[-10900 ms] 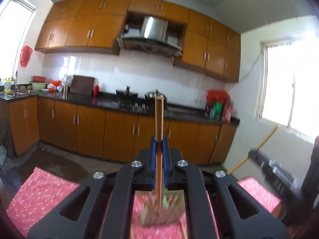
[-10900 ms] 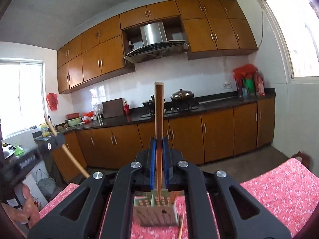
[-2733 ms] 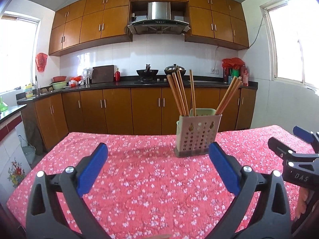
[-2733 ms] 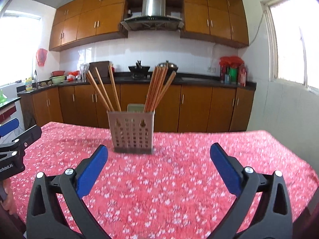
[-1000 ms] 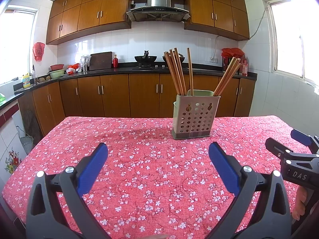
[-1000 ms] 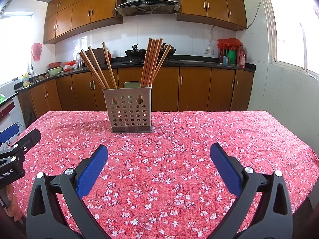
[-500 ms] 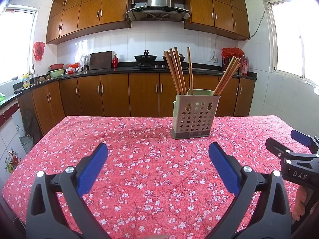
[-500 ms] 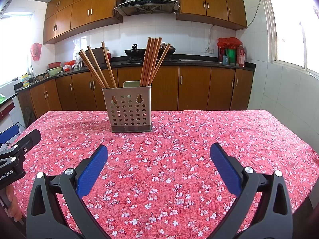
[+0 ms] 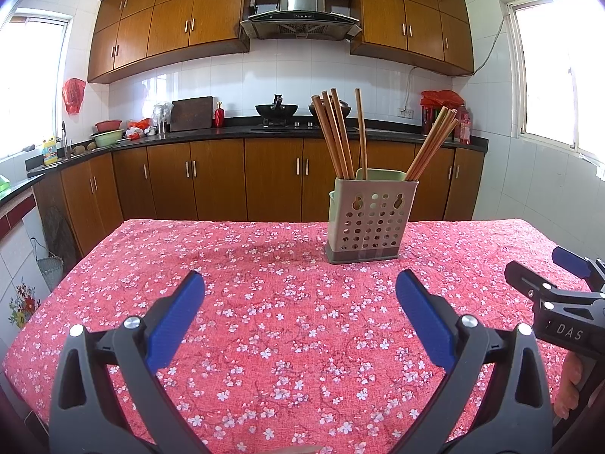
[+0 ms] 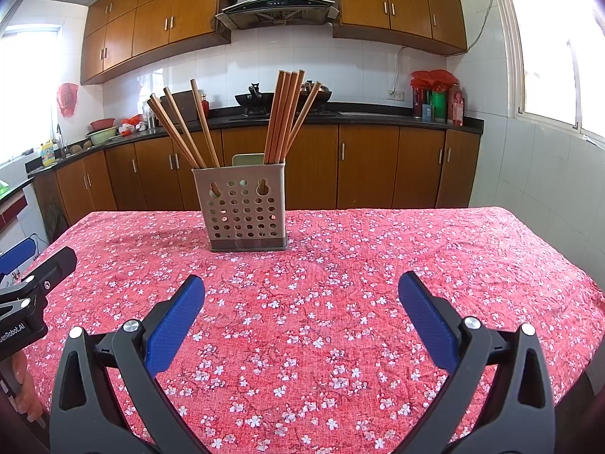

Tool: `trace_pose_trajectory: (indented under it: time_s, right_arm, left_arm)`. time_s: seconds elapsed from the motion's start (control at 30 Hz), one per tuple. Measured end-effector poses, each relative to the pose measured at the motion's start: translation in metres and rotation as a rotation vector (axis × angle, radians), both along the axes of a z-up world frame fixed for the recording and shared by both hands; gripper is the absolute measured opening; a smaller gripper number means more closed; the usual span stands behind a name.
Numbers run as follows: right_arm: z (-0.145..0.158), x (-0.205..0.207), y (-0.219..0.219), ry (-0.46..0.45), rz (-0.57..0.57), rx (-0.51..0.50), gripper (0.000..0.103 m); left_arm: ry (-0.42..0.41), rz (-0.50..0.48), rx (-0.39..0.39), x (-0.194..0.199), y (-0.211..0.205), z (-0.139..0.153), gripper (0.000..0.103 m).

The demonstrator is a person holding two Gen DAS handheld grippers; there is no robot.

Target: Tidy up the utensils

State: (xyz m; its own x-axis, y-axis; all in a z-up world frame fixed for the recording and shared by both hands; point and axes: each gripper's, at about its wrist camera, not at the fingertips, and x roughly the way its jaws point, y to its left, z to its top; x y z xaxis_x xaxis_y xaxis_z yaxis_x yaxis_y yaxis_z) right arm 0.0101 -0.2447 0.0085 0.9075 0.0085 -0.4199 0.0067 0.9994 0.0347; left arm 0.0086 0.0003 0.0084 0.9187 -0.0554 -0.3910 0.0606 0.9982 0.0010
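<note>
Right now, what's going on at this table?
A person holds a two-finger gripper in each hand over a table with a red floral tablecloth. Both the left gripper and the right gripper are open and hold nothing. The wooden chopsticks stand in two bunches in the perforated utensil holder, which sits upright on the cloth ahead of both grippers. No loose utensils show on the cloth, so the sorting looks finished.
</note>
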Motion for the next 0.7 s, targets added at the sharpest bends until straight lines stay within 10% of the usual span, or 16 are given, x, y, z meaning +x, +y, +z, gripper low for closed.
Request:
trace_pose_trajectory:
  time_s: [0.7]
  right_arm:
    - [-0.0007, -0.0002, 0.0006, 0.004, -0.003, 0.003, 0.101]
  left_arm:
    - [0.004, 0.001, 0.000, -0.0007, -0.0014, -0.0013, 0.099]
